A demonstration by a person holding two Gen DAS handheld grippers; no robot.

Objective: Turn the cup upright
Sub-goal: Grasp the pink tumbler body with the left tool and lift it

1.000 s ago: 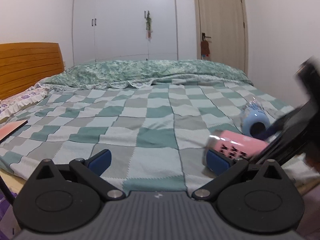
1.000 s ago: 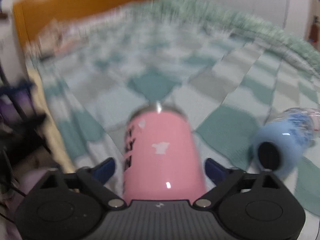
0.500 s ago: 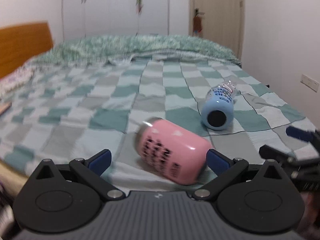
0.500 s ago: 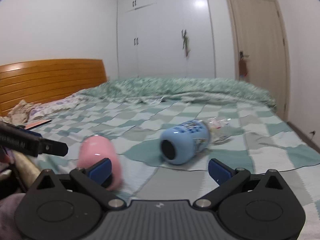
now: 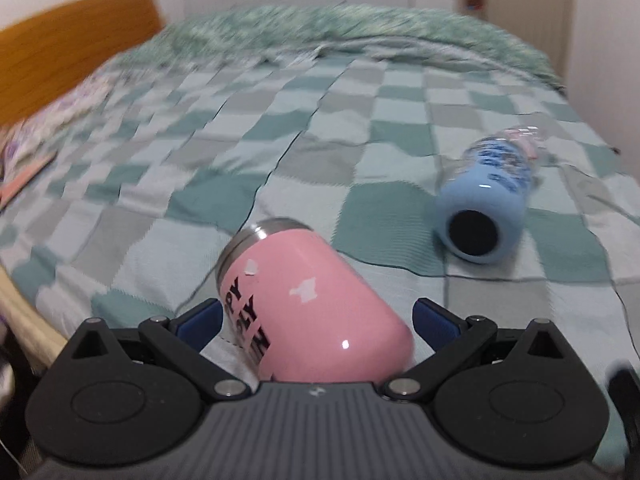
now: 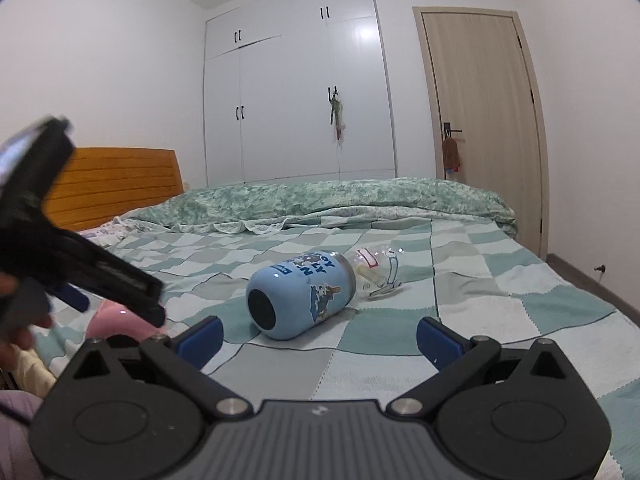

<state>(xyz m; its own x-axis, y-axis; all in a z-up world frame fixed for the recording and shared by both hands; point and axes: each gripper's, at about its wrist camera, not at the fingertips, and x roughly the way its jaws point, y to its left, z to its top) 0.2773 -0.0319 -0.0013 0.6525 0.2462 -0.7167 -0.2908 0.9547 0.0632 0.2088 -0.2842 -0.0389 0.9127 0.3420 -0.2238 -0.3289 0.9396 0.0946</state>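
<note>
A pink cup (image 5: 312,304) with black lettering lies on its side on the checked bedspread, steel rim pointing away. My left gripper (image 5: 316,324) is open, its blue pads on either side of the cup's base end, not touching. A blue cup (image 5: 486,206) lies on its side to the right, base toward me. In the right wrist view the blue cup (image 6: 302,294) lies ahead of my open, empty right gripper (image 6: 318,338). The pink cup (image 6: 116,320) shows at the left, mostly hidden behind the left gripper's body (image 6: 80,268).
A clear plastic lid (image 6: 376,270) lies just behind the blue cup. The bed's near edge (image 5: 24,320) runs at the lower left. A wooden headboard (image 6: 116,184) stands at the left, with a folded quilt (image 6: 320,200), a wardrobe and a door beyond.
My left gripper has moved in over the pink cup, which now lies between its open fingers. My right gripper has drawn back from the pink cup and faces the blue cup.
</note>
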